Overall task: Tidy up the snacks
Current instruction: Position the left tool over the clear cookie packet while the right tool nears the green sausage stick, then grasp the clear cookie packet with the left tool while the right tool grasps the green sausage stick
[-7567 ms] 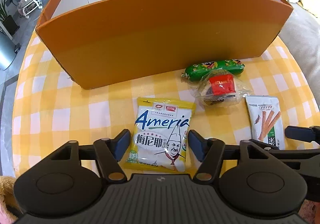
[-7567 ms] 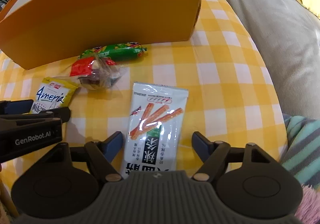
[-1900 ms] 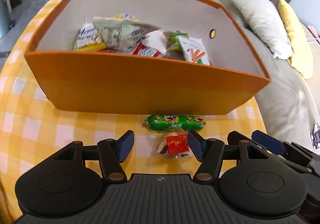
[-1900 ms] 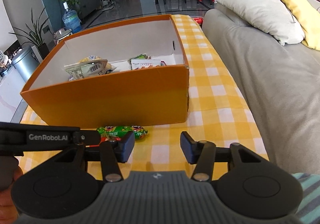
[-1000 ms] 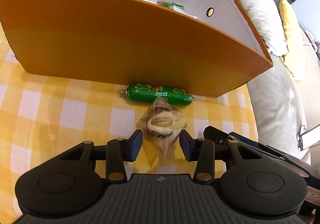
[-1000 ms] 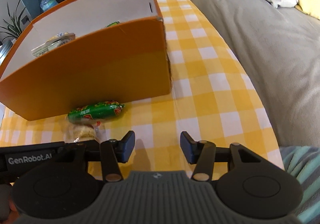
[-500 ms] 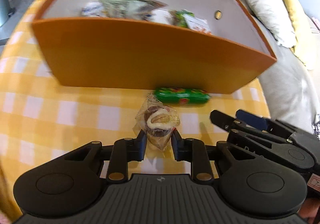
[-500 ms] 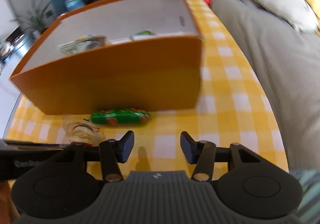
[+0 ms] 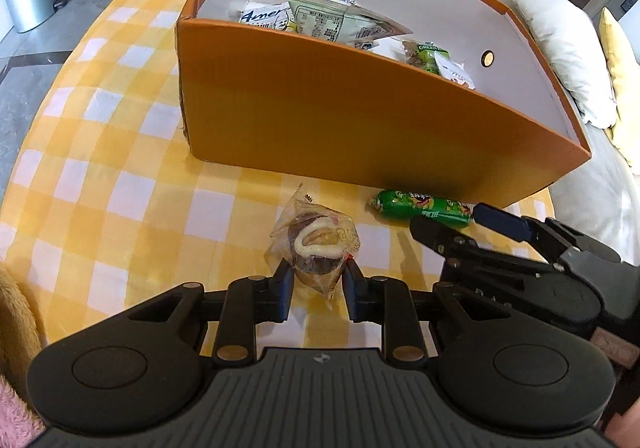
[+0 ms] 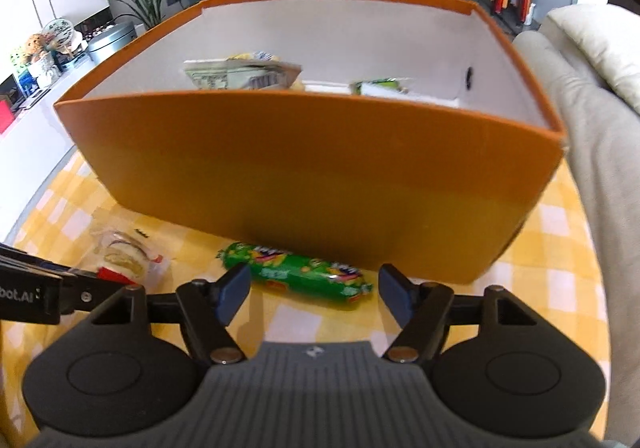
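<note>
Snacks going into the orange box, two left outside.
Left gripper, open a second ago, is now pinching the clear-wrapped cake; right gripper is spreading, empty, astride the green sausage beside the box wall. Both are sitting on the yellow-checked surface, with a sofa alongside and plants behind.

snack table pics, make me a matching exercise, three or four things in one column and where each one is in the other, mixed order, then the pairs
Things
1. clear-wrapped pastry
2. green sausage snack
3. Ameria packet
4. pale cushion

Places
A. inside the orange box
B. on the sofa beside the table
C. clamped in the left tool
D. on the checked cloth, ahead of the open right tool

Pairs: 1-C, 2-D, 3-A, 4-B
</note>
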`<state>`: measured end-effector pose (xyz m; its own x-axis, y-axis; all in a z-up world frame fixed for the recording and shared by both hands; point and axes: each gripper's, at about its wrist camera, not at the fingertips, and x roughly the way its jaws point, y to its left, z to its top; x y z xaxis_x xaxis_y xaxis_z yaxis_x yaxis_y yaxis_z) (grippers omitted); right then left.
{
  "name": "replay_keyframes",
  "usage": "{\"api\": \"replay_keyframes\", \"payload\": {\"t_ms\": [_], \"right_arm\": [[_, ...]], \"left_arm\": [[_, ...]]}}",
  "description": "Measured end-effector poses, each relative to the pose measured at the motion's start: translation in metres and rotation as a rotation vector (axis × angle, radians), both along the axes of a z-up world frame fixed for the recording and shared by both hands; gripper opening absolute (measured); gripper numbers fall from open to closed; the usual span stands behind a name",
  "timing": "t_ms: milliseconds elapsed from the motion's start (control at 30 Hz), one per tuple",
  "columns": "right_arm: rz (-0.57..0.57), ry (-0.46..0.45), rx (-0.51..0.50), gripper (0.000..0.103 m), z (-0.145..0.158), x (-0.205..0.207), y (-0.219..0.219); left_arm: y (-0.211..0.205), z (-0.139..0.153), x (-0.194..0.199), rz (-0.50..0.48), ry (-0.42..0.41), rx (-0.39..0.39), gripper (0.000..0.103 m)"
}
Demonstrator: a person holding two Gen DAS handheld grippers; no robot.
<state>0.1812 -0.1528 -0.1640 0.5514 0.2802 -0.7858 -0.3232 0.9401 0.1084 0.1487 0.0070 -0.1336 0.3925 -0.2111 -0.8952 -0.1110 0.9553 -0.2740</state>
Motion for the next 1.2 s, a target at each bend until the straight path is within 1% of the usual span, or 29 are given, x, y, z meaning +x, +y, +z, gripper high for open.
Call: {"api": "replay_keyframes", "payload": {"t_ms": [67,200,233,300,400,467,533,600,667,767,833,867,967,1133,1200], "right_arm": [[0.017,0.009,0.002,0.068,0.002,-0.006,0.002],[0.087,0.059,0.061,0.059,0.009,-0.031,0.007],[0.109,0.059,0.061,0.058,0.011,-0.037,0.01],[0.139,0.016,0.025,0.058,0.016,-0.047,0.017],[0.157,-0.049,-0.028,0.058,0.018,-0.048,0.025],[0.16,-0.046,-0.044,0.057,0.013,-0.042,0.028],[0.164,-0.033,-0.049,0.052,0.007,-0.037,0.032],[0.169,-0.013,-0.035,0.048,0.003,-0.033,0.033],[0.172,0.003,-0.011,0.046,0.001,-0.031,0.034],[0.178,0.025,0.016,0.042,-0.001,-0.029,0.034],[0.188,0.038,0.022,0.037,-0.003,-0.031,0.036],[0.191,0.041,0.018,0.037,-0.004,-0.031,0.038],[0.184,0.046,0.013,0.035,-0.005,-0.031,0.038],[0.131,0.079,0.043,0.033,-0.004,-0.028,0.034],[0.125,0.083,0.048,0.034,-0.004,-0.028,0.033]], "left_arm": [[0.003,-0.001,-0.001,0.003,0.0,-0.003,0.028],[0.006,-0.001,-0.002,0.008,-0.005,-0.007,0.028],[0.006,-0.001,-0.002,0.009,-0.006,-0.009,0.028],[0.007,-0.002,-0.002,0.009,-0.009,-0.006,0.028],[0.007,-0.002,-0.004,-0.003,-0.007,0.005,0.029],[0.009,-0.002,-0.005,-0.007,-0.001,-0.005,0.031],[0.013,-0.003,-0.005,0.009,0.0,-0.028,0.032],[0.018,-0.003,-0.005,0.021,0.006,-0.045,0.036],[0.02,-0.004,-0.004,0.028,0.01,-0.043,0.052],[0.023,-0.003,-0.003,0.055,0.001,-0.03,0.06],[0.026,-0.003,-0.003,0.069,-0.009,-0.032,0.063],[0.027,-0.002,-0.002,0.076,-0.015,-0.033,0.065],[0.03,-0.002,-0.001,0.087,-0.027,-0.01,0.065],[0.027,-0.01,0.002,0.073,-0.019,0.027,0.065],[0.027,-0.013,0.0,0.075,-0.014,0.045,0.056]]}}
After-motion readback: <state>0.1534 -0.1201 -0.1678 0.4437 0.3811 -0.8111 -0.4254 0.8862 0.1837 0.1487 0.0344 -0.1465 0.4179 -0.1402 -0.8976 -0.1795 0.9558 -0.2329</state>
